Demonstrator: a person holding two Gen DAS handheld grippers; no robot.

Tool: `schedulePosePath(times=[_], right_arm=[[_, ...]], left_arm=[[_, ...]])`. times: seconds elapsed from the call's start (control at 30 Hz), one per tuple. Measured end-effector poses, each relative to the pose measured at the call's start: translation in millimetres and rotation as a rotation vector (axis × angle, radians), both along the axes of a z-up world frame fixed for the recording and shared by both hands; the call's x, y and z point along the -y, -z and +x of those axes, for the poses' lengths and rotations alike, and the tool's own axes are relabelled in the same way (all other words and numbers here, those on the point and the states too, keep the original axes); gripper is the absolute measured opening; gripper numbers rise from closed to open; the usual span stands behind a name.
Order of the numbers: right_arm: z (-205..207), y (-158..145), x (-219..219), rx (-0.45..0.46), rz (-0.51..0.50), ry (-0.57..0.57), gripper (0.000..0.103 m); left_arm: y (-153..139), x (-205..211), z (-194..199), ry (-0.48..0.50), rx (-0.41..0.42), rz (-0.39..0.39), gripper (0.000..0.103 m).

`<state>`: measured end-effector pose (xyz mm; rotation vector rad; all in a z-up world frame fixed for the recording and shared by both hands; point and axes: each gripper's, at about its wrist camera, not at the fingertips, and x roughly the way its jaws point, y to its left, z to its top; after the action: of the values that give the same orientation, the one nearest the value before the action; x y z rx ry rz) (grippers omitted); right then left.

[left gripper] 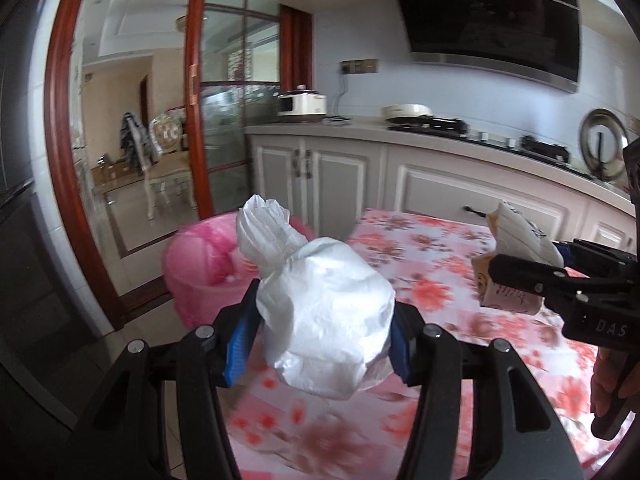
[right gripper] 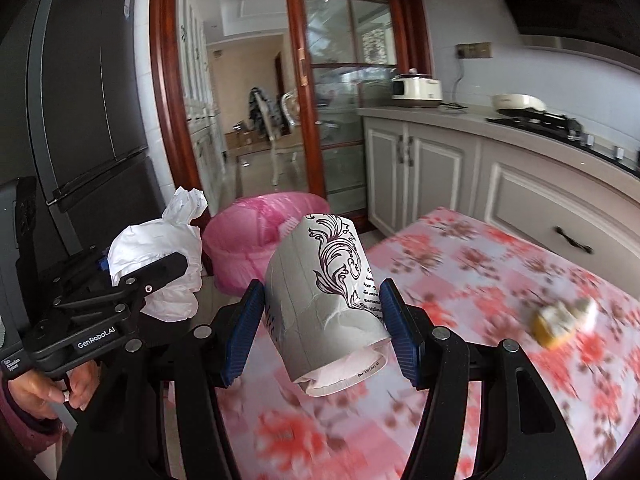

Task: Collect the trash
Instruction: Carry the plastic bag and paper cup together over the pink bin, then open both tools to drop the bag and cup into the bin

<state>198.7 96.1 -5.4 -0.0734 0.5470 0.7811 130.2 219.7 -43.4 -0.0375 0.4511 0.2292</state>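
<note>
My left gripper (left gripper: 324, 312) is shut on a knotted white plastic bag (left gripper: 320, 304), held above the near-left part of the floral tablecloth (left gripper: 440, 280). In the right wrist view, my right gripper (right gripper: 320, 288) is shut on a grey paper cup (right gripper: 320, 300) with a dark scroll print, tilted with its base toward the camera. Beyond the table's far-left corner, a pink bin (right gripper: 256, 236) with a pink liner stands on the floor; both grippers are short of it. The left gripper (right gripper: 160, 268) with its bag (right gripper: 160, 248) appears left of the cup. A yellow-white crumpled scrap (right gripper: 560, 320) lies on the table.
Grey-white cabinets (left gripper: 340, 172) with a counter, a rice cooker (left gripper: 302, 104) and a stove (left gripper: 436, 124) run behind the table. A dark fridge (right gripper: 80, 100) stands at the left. A red-framed glass sliding door (right gripper: 340, 120) opens to another room behind the bin.
</note>
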Motion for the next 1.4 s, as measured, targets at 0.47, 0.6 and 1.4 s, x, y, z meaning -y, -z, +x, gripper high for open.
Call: schedulePosePath(times=[0.47,0.6,1.4], right_arm=[[103,7,-122,-0.071,0.021,-0.123,0.058],[131,17,-155,-0.086,0.005,-0.152,0.058],[152,33,-135,-0.141,0.029,-0.122,0.07]], left_arm=[[-2,-107,73,-0.089,-0.042,0.028,0.054],[8,-146,98,-0.105,-0.065,0.004,0.055],[24,-182,126,-0.184,-0.07,-0.094,0.075]])
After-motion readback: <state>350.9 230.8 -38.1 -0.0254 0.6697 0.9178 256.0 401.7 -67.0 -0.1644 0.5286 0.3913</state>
